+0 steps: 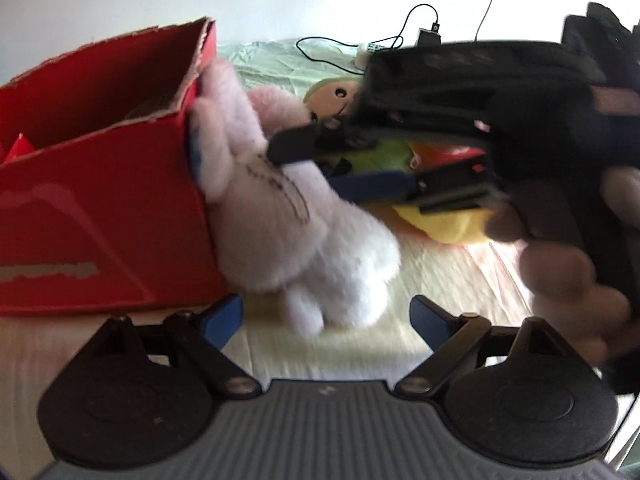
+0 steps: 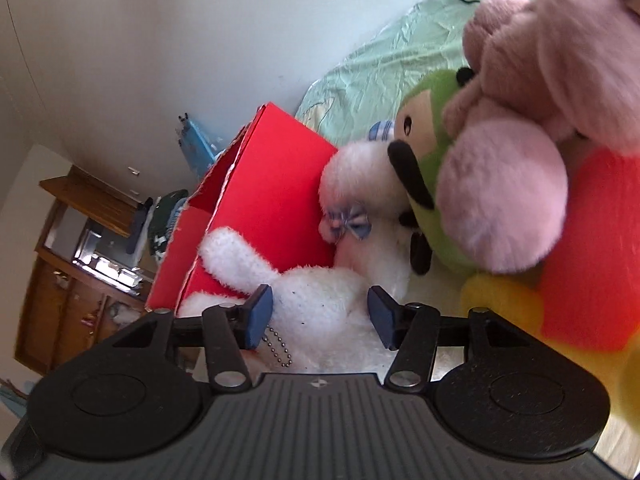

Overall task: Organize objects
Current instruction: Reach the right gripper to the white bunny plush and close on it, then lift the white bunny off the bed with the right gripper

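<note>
Left wrist view, left to right.
- Red box: cardboard, torn rim, open top, lying on the bed; something red shows inside at its left end.
- White plush: leaning against the box's right end, touching it, outside the box. A stitched dark mark on its side.
- Left gripper: jaws wide apart, empty, low above the sheet just in front of the white plush.
- Pink plush: behind the white one, partly hidden.
- Right gripper: comes in from the right, blue-padded fingers spread, one above and one below the edge of the white plush; blurred, so contact cannot be told.
- Green plush, red and yellow plush: seen behind the right gripper's fingers, mostly hidden.
- Hand: wrapped round the right gripper's handle.
- Black cables: on the far side of the bed.

Right wrist view, left to right.
- Wooden cabinet: background, against the wall.
- Red box: open top turned to the left.
- White plush: directly ahead between the open jaws of the right gripper, a ball chain hanging by the left finger.
- Blue bow: on the white plush.
- Green plush, pink plush, red and yellow plush: heaped together to the right, touching.
</note>
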`<state>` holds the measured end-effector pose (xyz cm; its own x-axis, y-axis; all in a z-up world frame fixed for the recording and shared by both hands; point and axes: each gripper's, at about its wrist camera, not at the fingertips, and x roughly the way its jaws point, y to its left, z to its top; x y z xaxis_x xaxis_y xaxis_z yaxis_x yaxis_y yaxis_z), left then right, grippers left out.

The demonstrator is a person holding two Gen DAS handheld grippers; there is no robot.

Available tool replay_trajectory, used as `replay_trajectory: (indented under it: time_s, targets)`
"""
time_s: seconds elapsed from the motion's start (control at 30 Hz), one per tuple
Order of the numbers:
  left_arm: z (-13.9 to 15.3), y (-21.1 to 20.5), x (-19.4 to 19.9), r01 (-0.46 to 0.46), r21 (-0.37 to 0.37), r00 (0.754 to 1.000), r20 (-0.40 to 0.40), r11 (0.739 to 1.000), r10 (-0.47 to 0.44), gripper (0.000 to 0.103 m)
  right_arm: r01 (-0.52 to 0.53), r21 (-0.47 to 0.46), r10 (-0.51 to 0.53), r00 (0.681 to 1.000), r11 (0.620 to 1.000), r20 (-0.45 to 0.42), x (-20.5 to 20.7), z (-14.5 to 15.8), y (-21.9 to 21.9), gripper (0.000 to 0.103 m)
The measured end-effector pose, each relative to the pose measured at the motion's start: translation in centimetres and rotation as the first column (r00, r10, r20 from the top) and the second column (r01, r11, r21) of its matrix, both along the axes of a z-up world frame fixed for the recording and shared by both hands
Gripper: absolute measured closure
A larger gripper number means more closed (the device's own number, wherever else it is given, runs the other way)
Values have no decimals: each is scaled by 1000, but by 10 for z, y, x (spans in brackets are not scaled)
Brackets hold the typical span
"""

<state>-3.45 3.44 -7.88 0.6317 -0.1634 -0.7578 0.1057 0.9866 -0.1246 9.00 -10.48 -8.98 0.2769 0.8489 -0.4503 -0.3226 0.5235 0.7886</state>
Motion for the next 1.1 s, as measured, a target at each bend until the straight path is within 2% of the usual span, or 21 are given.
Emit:
replay_trajectory:
  time_s: [0.1, 0.33, 0.57, 0.67, 0.77, 0.87, 1.0, 1.1]
  targets:
    - [2, 2, 1, 5, -36, 1000, -13, 999, -5, 12, -11, 21, 13, 997, 1000, -73, -7, -3, -5, 49]
    - [14, 8, -22, 2, -21, 1000, -18, 1000, -2, 11, -33, 106, 53, 980, 994, -193, -29, -6, -19, 50]
    - [29, 32, -52, -89, -73, 994, -70, 993, 84, 11, -40, 199, 101, 946, 979, -307, -52, -27, -7, 48]
    - [33, 33, -58, -89, -112, 994, -72, 990, 82, 11, -23, 190, 81, 949, 982, -303, -57, -27, -10, 47]
    - [38, 20, -56, -27, -138, 999, -45, 990, 21, 13, -7, 137, 45, 960, 991, -277, -60, -21, -25, 48]
    - [40, -5, -50, 52, -117, 999, 5, 992, -52, 9, 6, 92, 17, 968, 996, -249, -67, -18, -46, 47]
    - [39, -28, -44, 114, -84, 993, 22, 990, -112, 9, 62, 46, -51, 976, 997, -211, -74, -11, -67, 47]
    - [42, -30, -46, 149, -106, 989, 24, 983, -147, 9, 94, 46, -85, 980, 994, -179, -76, -3, -77, 47]
